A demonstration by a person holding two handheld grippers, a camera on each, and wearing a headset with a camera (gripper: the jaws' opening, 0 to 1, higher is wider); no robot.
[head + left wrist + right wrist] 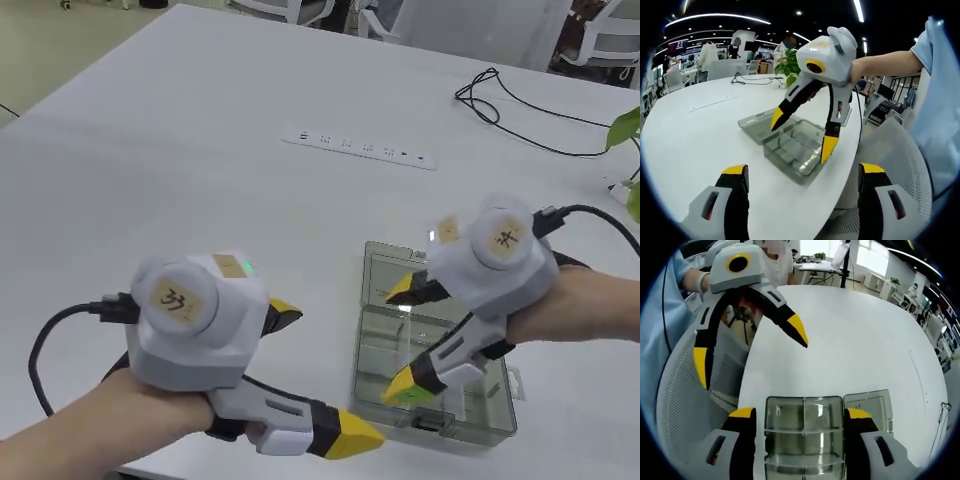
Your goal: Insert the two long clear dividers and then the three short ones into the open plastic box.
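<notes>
A clear plastic box point(470, 420) lies open near the table's front edge, its lid point(385, 265) folded flat behind it. Clear dividers point(804, 430) stand inside, splitting it into compartments. My right gripper point(402, 338) hovers open over the box. In the right gripper view, the right gripper point(800, 413) has one jaw on each side of the box point(804, 401), with nothing held. My left gripper point(320, 373) is open and empty, to the left of the box and apart from it. In the left gripper view, the left gripper point(802, 170) points at the box point(790, 155) and the right gripper point(803, 132).
A white power strip point(360, 148) lies mid-table, and a black cable point(510, 110) loops at the back right beside green plant leaves point(625, 130). A mesh office chair point(680, 390) stands at the table's near edge. The left gripper point(750, 347) hangs open over that edge.
</notes>
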